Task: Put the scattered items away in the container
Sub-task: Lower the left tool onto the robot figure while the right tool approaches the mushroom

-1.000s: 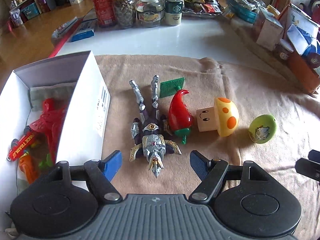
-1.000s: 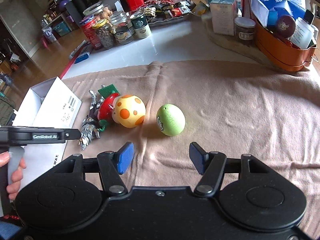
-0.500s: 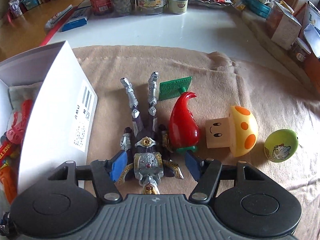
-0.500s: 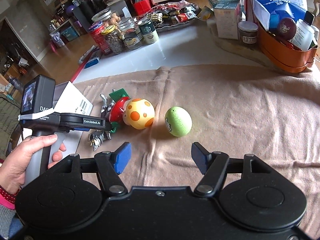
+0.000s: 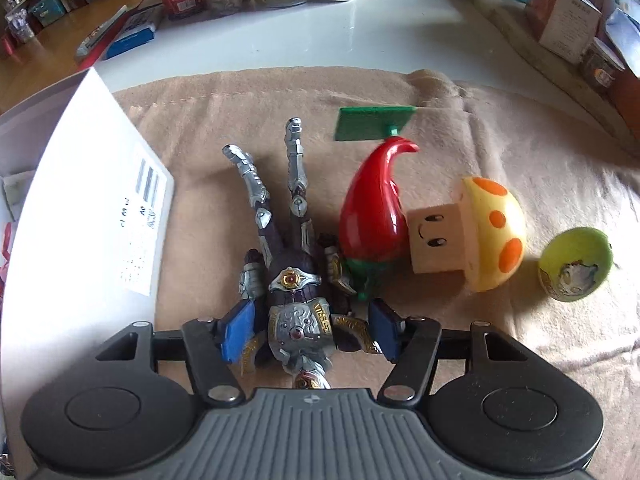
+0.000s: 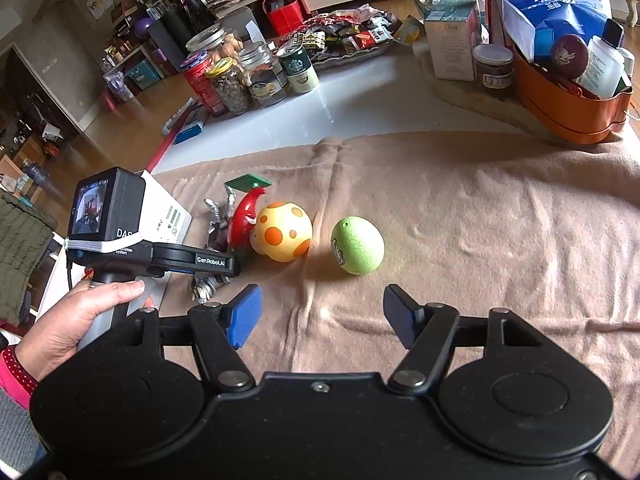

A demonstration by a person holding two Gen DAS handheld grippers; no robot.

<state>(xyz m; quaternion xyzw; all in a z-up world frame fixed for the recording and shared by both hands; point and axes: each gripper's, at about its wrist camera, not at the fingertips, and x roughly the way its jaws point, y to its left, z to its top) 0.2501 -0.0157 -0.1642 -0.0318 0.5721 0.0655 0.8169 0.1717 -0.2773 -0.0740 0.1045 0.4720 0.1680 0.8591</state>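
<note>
A silver and purple action figure (image 5: 298,280) lies face up on the beige cloth, head towards me. My left gripper (image 5: 310,330) straddles its chest; the jaws are closing and the blue pads (image 5: 240,328) stand just off its shoulders without pressing. To its right lie a red chili toy (image 5: 374,216), a spotted mushroom toy (image 5: 472,232) and a green egg (image 5: 576,264). The white box (image 5: 80,200) stands at the left. My right gripper (image 6: 322,316) hangs open and empty just short of the green egg (image 6: 357,245). In the right wrist view a hand (image 6: 92,312) holds the left gripper over the figure (image 6: 208,286).
A small green plate (image 5: 372,122) lies beyond the chili. Jars and tins (image 6: 240,76) line the table's far side. An orange basket (image 6: 568,108) of bottles stands at the back right. The beige cloth (image 6: 480,220) stretches bare to the right of the egg.
My left gripper has come down and forward over the action figure, and its jaws have narrowed around the chest. The right gripper has hardly moved.
</note>
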